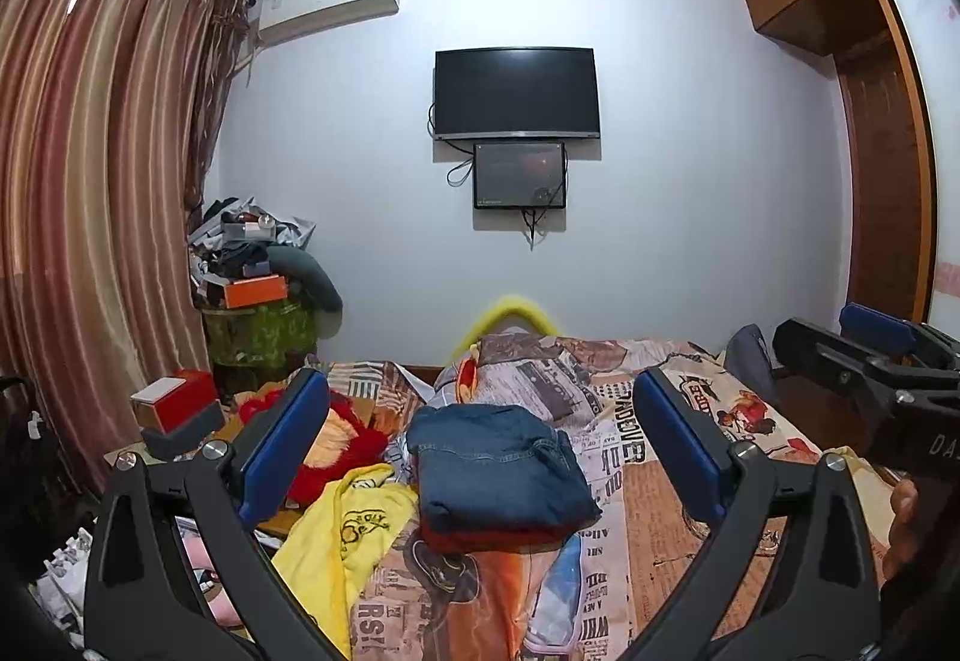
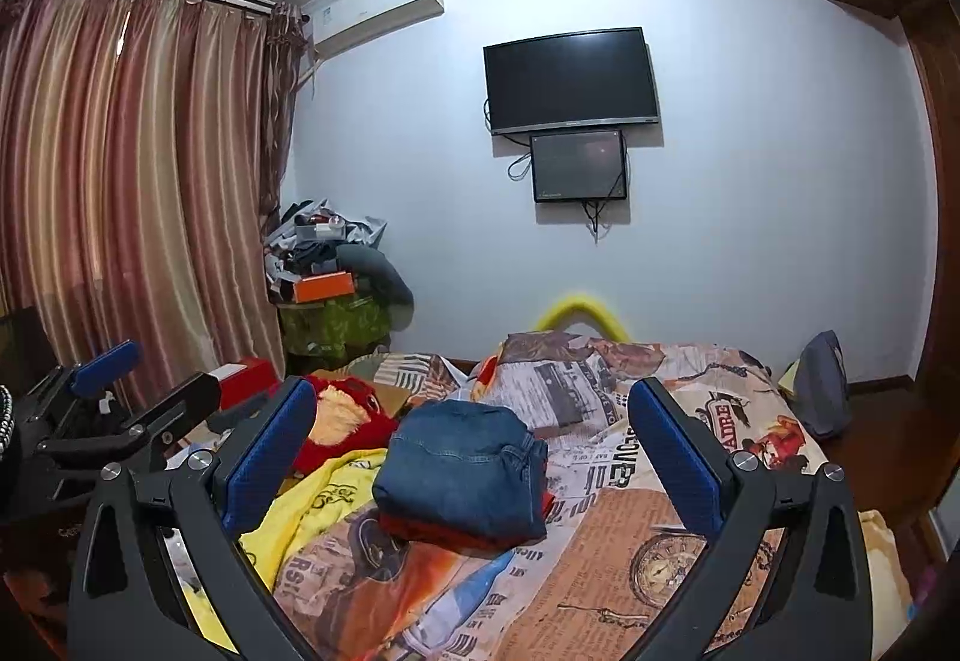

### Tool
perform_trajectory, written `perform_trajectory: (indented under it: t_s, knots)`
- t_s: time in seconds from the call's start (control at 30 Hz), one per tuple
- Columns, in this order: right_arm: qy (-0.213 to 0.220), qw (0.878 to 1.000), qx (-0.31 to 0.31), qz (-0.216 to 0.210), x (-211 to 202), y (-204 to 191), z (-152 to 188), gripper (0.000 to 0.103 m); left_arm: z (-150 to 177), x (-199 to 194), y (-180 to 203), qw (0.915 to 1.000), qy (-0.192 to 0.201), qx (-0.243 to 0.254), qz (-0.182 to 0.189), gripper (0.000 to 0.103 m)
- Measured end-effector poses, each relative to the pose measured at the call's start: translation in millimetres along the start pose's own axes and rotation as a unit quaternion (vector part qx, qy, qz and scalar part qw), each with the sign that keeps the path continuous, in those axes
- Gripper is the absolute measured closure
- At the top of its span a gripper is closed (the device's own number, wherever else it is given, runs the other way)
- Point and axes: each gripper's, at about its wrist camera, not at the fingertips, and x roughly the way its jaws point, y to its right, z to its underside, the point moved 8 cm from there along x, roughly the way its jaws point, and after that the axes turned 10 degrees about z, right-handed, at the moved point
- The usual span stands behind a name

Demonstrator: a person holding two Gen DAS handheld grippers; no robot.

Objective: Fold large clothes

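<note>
Folded blue jeans (image 1: 501,466) lie on top of a folded red garment (image 1: 480,538) on the bed; they also show in the right wrist view (image 2: 465,472). A yellow printed shirt (image 1: 354,535) lies crumpled to their left, also seen in the right wrist view (image 2: 312,505). My left gripper (image 1: 480,448) is open and empty, raised above the bed in front of the stack. My right gripper (image 2: 471,448) is open and empty, held beside it at about the same height. Each gripper shows at the edge of the other's view.
The bed has a newspaper-print cover (image 2: 630,541). A red and yellow plush toy (image 1: 336,433) lies left of the stack. Boxes (image 1: 174,409) and a clutter pile (image 1: 258,265) stand by the curtain. A grey bag (image 2: 822,385) sits at the right.
</note>
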Motion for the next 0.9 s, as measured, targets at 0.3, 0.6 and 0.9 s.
perform_trajectory:
  t_s: [0.3, 0.6, 0.9]
  knots:
    - [-0.011, 1.0, 0.006, -0.001, -1.0, 4.7, 2.6, 0.0, 4.7, 5.3, -1.4, 1.0, -0.008, -0.003, 0.001, 0.001]
    - [-0.02, 1.0, 0.008, -0.001, 0.1, 4.5, 6.7, 0.0, 9.2, 11.3, -3.6, 0.9999, -0.013, -0.009, 0.005, 0.001]
    - [-0.026, 1.0, 0.009, 0.0, -0.2, 5.7, 8.3, 0.0, 10.8, 14.7, -1.4, 0.9996, -0.018, -0.012, 0.016, 0.001]
